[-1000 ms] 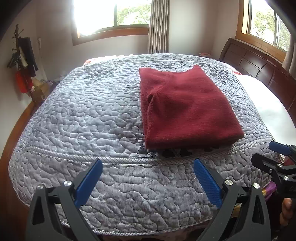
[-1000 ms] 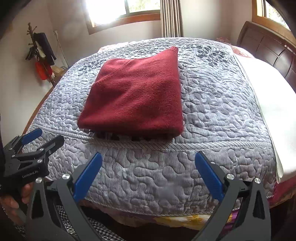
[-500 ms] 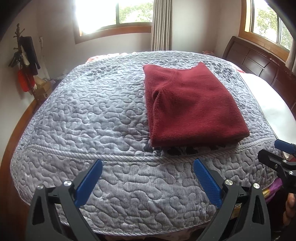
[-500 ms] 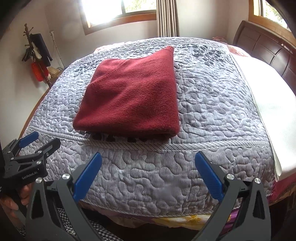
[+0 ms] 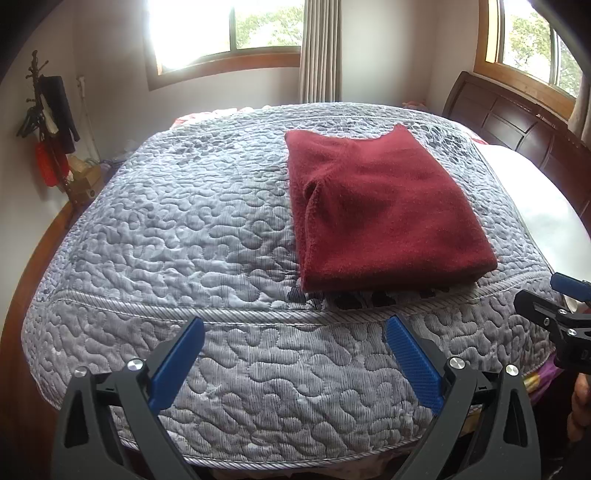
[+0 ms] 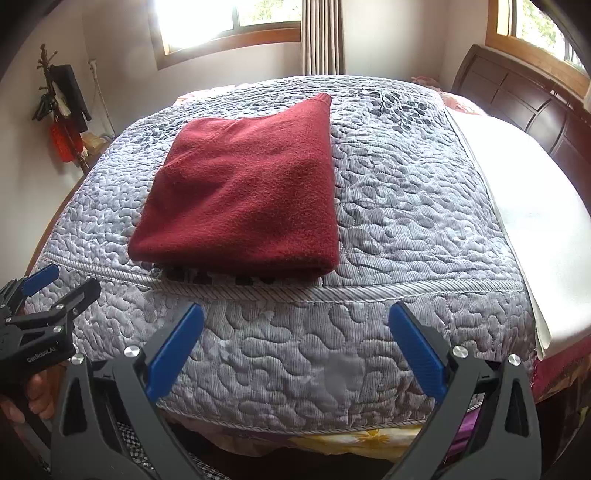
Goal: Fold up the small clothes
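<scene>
Red fleece, folded into a thick rectangle, is the small garment (image 5: 384, 218) here, lying flat on a grey quilted bedspread (image 5: 177, 236). Its near folded edge sits just behind the corded seam that runs across the bedspread close to the near edge of the bed. From the right wrist camera the same garment (image 6: 247, 192) lies left of centre, with one ribbed corner pointing toward the far side.

Both tools are held off the near edge of the bed, well apart from the cloth. The left gripper (image 5: 293, 360) has its blue-padded fingers (image 5: 177, 365) spread wide with nothing between them. The right gripper (image 6: 295, 350) is likewise spread wide and grips nothing. Each shows at the edge of the other's view: the right one at the right border of the left camera, the left one at the left border of the right camera, where part of a hand (image 6: 37, 398) wraps its handle.

A white sheet (image 6: 532, 206) covers the right side of the bed beside the bedspread, and a dark wooden headboard (image 5: 517, 125) stands beyond it. On the far wall are a bright window (image 5: 221, 33) and a beige curtain (image 5: 319, 51); a coat rack (image 5: 51, 122) with dark and red items stands at the far left
</scene>
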A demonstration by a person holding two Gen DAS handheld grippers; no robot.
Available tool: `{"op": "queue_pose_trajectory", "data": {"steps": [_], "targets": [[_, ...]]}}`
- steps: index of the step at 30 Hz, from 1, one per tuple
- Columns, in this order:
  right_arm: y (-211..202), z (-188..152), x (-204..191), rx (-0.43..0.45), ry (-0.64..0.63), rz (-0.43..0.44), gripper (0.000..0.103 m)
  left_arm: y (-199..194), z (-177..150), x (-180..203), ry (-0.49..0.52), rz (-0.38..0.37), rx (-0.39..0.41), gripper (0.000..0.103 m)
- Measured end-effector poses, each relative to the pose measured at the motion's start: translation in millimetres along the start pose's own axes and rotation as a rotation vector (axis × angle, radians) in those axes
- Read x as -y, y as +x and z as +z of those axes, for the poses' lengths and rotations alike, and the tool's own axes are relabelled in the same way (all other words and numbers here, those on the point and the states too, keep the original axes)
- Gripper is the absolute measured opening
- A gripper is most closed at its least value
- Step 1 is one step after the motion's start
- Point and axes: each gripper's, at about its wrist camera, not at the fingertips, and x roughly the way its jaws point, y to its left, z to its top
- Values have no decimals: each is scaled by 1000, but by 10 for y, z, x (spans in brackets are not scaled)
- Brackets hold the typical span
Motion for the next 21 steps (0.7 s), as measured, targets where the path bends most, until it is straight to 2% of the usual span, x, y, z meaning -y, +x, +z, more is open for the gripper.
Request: {"op": "queue_pose_trajectory", "data": {"steps": [21], "targets": [[136, -14, 45, -44, 20, 14, 100, 32, 5, -3, 0, -8, -7, 99]]}}
